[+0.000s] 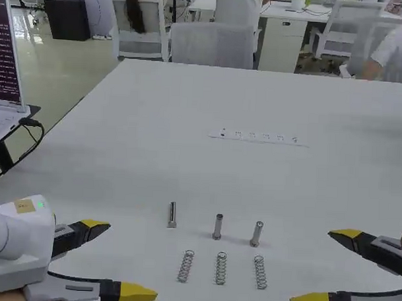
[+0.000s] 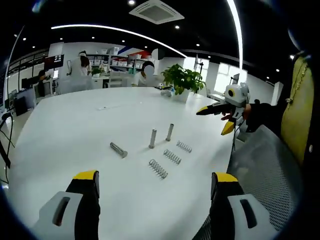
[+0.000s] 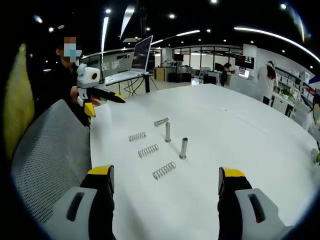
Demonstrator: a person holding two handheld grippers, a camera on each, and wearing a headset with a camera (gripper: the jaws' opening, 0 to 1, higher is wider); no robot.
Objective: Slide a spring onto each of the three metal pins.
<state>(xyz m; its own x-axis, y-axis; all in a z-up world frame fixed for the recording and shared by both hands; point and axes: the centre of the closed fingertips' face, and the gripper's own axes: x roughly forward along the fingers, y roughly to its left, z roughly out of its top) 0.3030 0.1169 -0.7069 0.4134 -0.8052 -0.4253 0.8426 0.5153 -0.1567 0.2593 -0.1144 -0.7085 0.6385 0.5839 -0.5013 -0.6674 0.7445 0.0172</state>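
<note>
Three metal pins stand in a row on the white table: the left pin [image 1: 172,214] lies on its side, while the middle pin [image 1: 217,226] and right pin [image 1: 256,234] are upright. In front of them lie three springs [image 1: 186,265] [image 1: 221,267] [image 1: 260,271], loose on the table. My left gripper [image 1: 114,260] is open at the near left, apart from the springs. My right gripper [image 1: 325,268] is open at the near right. The left gripper view has the lying pin [image 2: 118,149] and springs [image 2: 158,168] beyond my open left gripper [image 2: 155,177]. My right gripper [image 3: 165,172] frames a spring [image 3: 164,170].
A white power strip [image 1: 257,136] lies farther back on the table. A laptop [image 1: 6,64] sits on a stand at the left. Chairs and people are beyond the far edge. A grey mesh chair [image 3: 50,150] is at the near side, and a plant [image 2: 182,80] stands at a table end.
</note>
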